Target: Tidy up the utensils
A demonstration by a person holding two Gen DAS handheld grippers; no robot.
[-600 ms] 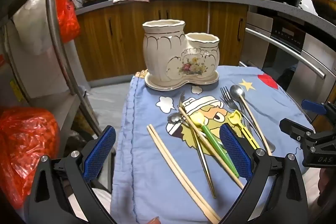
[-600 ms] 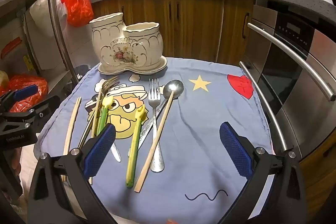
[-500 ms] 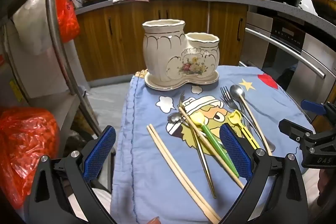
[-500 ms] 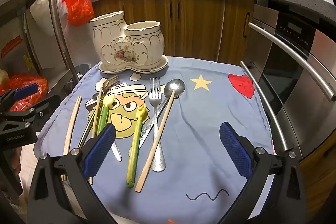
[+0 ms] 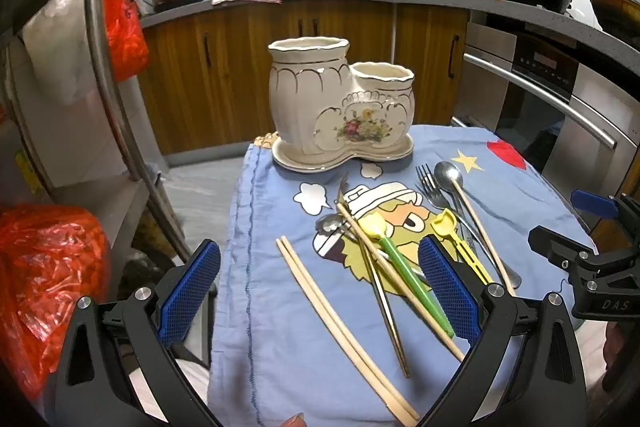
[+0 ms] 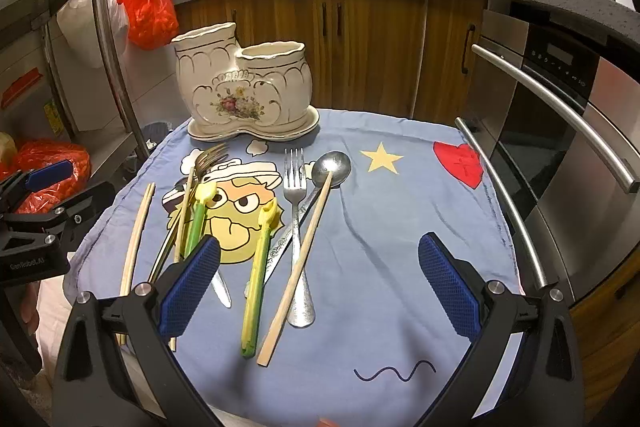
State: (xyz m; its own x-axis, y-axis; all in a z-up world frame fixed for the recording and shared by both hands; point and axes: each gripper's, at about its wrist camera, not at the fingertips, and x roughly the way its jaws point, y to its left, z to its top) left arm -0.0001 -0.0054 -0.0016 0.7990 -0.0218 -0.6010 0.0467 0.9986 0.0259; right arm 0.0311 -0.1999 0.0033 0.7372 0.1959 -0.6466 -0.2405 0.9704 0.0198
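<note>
1. Blue cartoon-print cloth (image 6: 400,219) covers the surface; count: one. It fills the lower centre of both views and carries every item.
2. Ceramic holder (image 6: 244,95), cream with a floral panel, stands upright on its saucer base at upper centre; count: one, with two compartments, both apparently empty. Judged purpose: destination for sorted utensils.
3. Left claw (image 5: 320,291) and right claw (image 6: 320,283); count: two. Both are released, jaws spread wide, nothing between the pads, hovering over the cloth's near edge.
4. Utensils lie flat and loose at centre, partly overlapping, none yet sorted:
   - wooden chopsticks (image 5: 340,327): four visible;
   - metal forks (image 6: 296,219): two;
   - metal spoons (image 6: 331,166): apparently two;
   - plastic tools, one green (image 5: 408,279), one yellow (image 6: 260,259).
</note>
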